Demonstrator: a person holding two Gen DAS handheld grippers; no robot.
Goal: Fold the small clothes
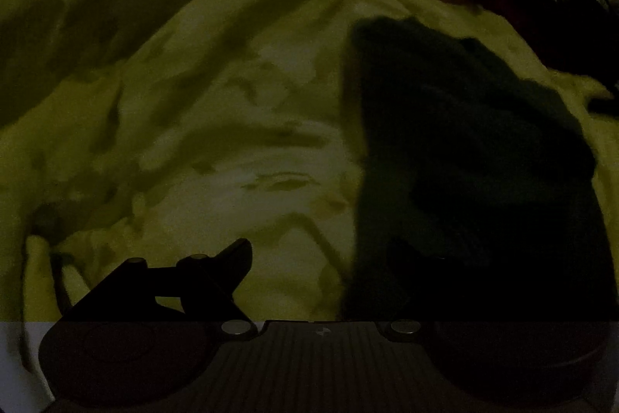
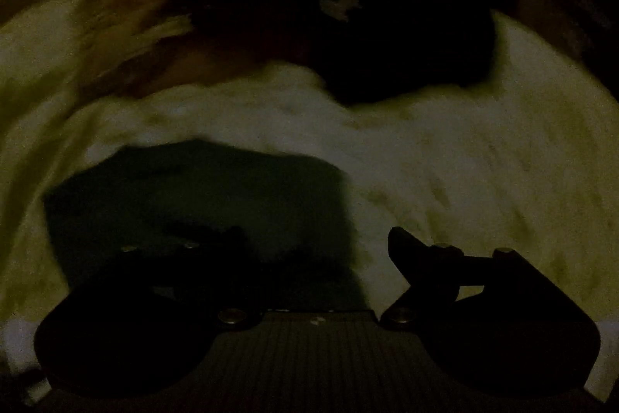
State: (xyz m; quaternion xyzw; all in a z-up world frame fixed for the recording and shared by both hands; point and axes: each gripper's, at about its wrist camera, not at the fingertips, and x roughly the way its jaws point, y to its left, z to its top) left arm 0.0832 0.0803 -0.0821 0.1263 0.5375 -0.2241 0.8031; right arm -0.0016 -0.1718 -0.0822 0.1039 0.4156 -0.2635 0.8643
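really dark and blurry shots here. in the left wrist view a dark garment (image 1: 464, 157) lies flat on the wrinkled yellowish sheet (image 1: 193, 72), filling the frame from about 1 to 5 o'clock. the left gripper (image 1: 329, 250) has its left finger at 7 o'clock over bare sheet; the right finger is lost in the black of the garment, so i can't tell how wide it is or if it grips anything. in the right wrist view the same garment (image 2: 201, 196) sits around 8 o'clock, looking like a folded rectangle. the right gripper (image 2: 317, 239) is spread wide, nothing between the fingers. a dark pile (image 2: 348, 26) sits at 12 o'clock.
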